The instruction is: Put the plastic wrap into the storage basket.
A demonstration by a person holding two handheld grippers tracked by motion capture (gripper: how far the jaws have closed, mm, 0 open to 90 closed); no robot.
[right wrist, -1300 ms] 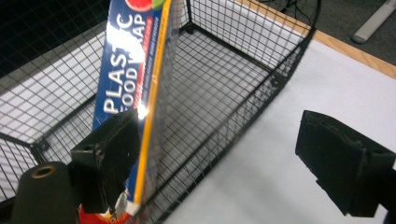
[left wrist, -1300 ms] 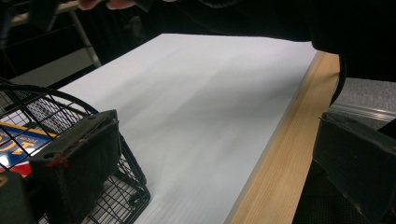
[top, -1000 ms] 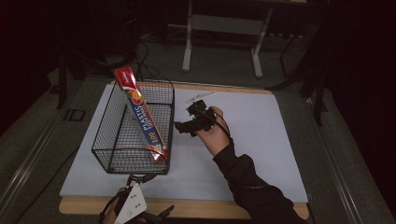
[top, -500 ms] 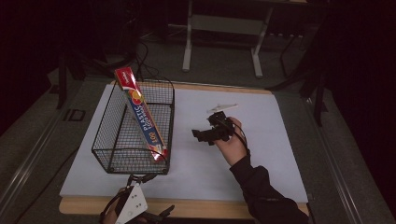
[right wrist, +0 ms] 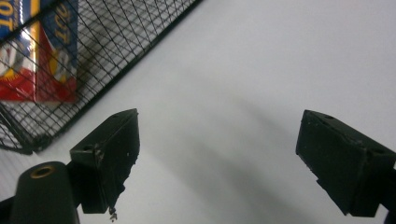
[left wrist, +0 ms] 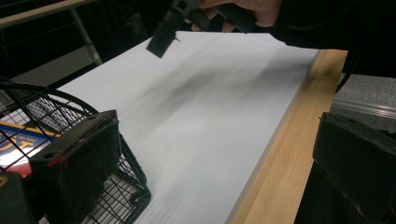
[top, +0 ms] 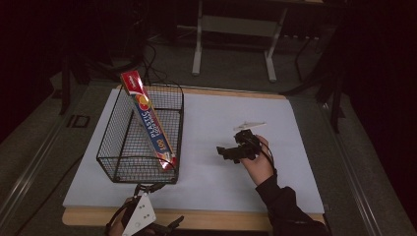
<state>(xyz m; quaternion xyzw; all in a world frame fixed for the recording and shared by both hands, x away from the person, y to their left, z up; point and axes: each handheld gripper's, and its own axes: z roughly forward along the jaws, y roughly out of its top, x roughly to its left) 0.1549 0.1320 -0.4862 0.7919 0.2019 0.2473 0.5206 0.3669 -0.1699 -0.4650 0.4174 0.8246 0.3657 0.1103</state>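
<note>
A black wire basket (top: pixel 113 147) stands on the left of the white table top (top: pixel 221 113). A long red and blue box of plastic wrap (top: pixel 147 118) leans diagonally inside it, its top end above the rim. My right gripper (top: pixel 225 151) hovers over the middle of the table, right of the basket, pointing left. Its jaws are open and nothing is between them (right wrist: pixel 229 158). The basket (right wrist: pixel 93 51) and box (right wrist: pixel 42 51) lie ahead of it. My left gripper (top: pixel 160 206) sits at the table's front edge below the basket, open and empty (left wrist: pixel 219 172).
The table top has a wooden front edge (left wrist: pixel 280 154). The basket's near corner (left wrist: pixel 126 186) is right beside the left gripper's left jaw. A hand holding the right gripper (left wrist: pixel 168 28) hangs above the far side. Metal stand legs (top: pixel 231 29) are behind the table on the floor.
My right gripper has moved to the right and toward the person, away from the basket. The basket, box and left gripper have stayed put.
</note>
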